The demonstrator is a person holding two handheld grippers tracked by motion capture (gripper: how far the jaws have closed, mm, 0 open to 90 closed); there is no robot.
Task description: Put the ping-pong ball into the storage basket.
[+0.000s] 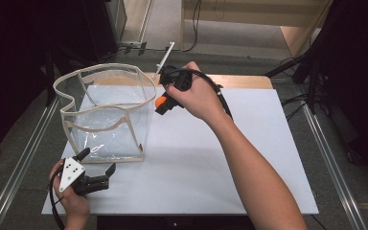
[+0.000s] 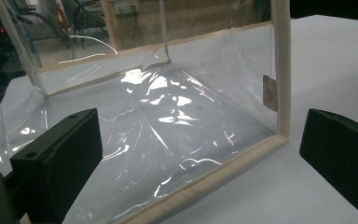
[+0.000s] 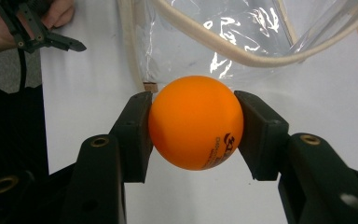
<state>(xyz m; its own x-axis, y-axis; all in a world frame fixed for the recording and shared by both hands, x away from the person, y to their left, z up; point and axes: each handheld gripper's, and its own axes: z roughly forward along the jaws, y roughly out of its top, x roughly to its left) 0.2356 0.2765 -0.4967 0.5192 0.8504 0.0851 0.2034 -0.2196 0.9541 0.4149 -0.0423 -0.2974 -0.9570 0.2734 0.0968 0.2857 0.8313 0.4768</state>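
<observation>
Nearest, at the table's [image 1: 249, 158] front left corner: left gripper [image 1: 97, 168], jaws spread and empty, aimed at the bottom seam of the clear bag [image 1: 108, 112], just short of its lower edge. Farther back, at the bag's right rim: right gripper [image 1: 162, 103], jaws pinching an orange ball [image 3: 196, 122] squarely between the pads. Ball just outside the bag's cream-trimmed mouth, level with the rim; opening lying to the left of the ball, so right hand clearly the nearer one. Hard to make out: the bag's floor under glare, any contents, and the ball's small print.
</observation>
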